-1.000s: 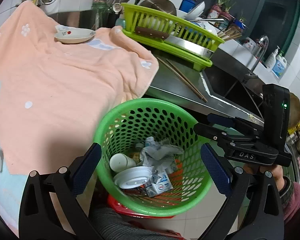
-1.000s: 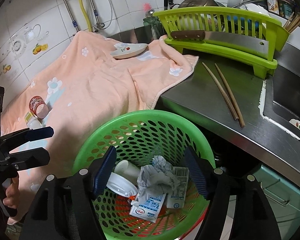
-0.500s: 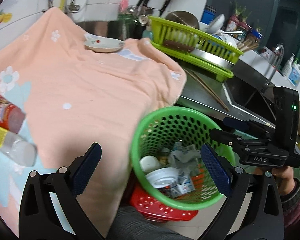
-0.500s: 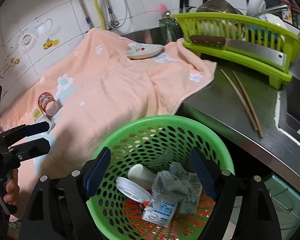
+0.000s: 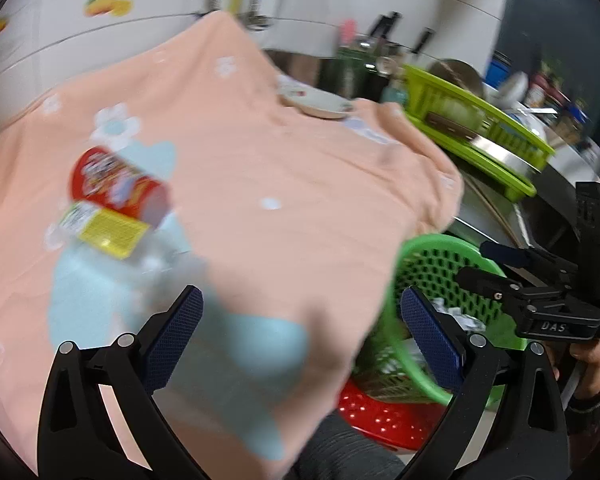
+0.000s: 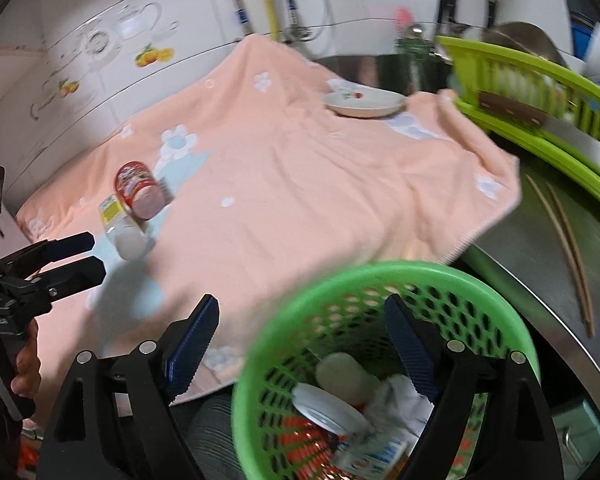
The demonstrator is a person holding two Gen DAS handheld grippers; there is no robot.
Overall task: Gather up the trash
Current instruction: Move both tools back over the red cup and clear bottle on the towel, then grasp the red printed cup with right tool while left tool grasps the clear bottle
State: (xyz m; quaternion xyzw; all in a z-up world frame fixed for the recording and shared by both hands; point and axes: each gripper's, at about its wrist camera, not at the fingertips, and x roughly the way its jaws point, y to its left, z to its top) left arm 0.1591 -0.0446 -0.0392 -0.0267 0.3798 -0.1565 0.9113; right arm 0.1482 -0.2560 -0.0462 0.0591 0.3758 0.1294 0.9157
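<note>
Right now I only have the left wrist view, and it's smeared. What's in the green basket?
Observer: The green basket holds a white lid, crumpled paper and a carton.
Operator: How does the bottle lie?
Observer: The clear bottle lies against the red can, its whitish end toward the open left gripper.
Operator: Anything on the steel counter?
Observer: Two chopsticks lie beside the dish rack.
</note>
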